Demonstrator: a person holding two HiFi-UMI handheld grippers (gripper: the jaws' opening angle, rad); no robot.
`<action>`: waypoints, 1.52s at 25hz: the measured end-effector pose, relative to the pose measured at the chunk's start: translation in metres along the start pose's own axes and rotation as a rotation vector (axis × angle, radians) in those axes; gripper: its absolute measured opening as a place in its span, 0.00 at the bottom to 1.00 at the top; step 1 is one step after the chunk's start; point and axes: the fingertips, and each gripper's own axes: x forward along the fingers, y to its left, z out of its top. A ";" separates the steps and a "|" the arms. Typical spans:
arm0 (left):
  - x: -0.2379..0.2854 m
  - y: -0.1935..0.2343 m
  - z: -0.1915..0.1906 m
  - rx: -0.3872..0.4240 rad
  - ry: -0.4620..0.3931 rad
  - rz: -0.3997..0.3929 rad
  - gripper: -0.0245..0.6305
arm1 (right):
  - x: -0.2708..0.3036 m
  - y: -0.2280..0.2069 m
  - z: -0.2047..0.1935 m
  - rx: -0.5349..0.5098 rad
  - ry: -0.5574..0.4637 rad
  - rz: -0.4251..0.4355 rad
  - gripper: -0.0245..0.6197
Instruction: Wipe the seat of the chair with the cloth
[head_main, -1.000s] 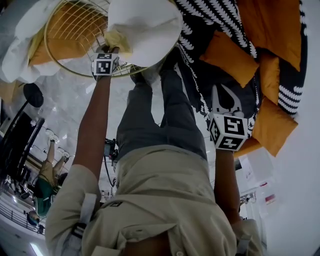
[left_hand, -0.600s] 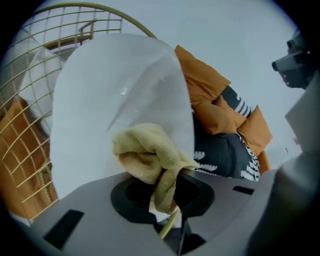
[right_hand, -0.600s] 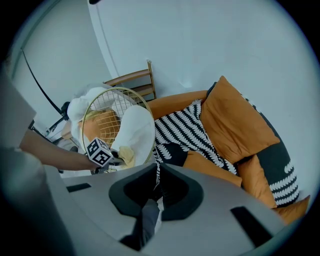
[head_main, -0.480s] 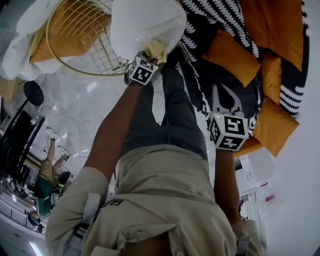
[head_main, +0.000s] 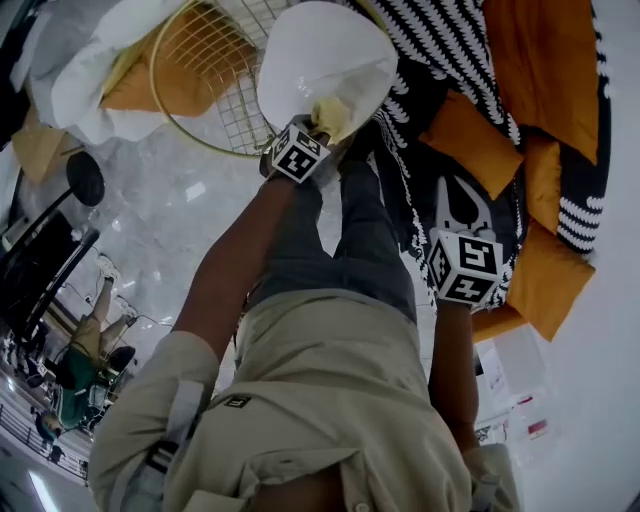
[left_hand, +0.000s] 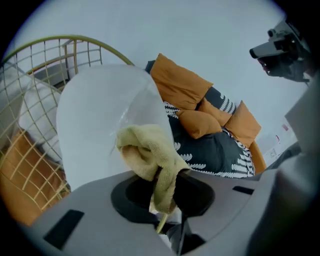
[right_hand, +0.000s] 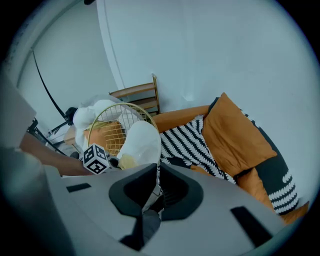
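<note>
The yellow cloth (head_main: 333, 116) presses on the near edge of the white seat (head_main: 320, 55), which rests in the gold wire chair (head_main: 205, 95). The wire rim runs just left of the cloth, and the sofa (head_main: 450, 50) with its striped throw crowds the seat's right side. Open floor (head_main: 160, 220) lies to the left. The left gripper (head_main: 316, 133) has its jaws clamped on the bunched cloth. The right gripper (right_hand: 156, 175) hangs well apart over the sofa, jaws closed with nothing between them.
</note>
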 end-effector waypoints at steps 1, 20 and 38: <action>-0.013 0.001 0.005 0.011 -0.016 0.007 0.17 | -0.004 0.004 0.007 -0.005 -0.016 0.004 0.08; -0.344 0.051 0.128 0.224 -0.438 0.361 0.17 | -0.084 0.055 0.183 -0.146 -0.394 0.151 0.08; -0.613 -0.052 0.183 0.299 -0.875 0.534 0.17 | -0.275 0.116 0.259 -0.251 -0.778 0.288 0.08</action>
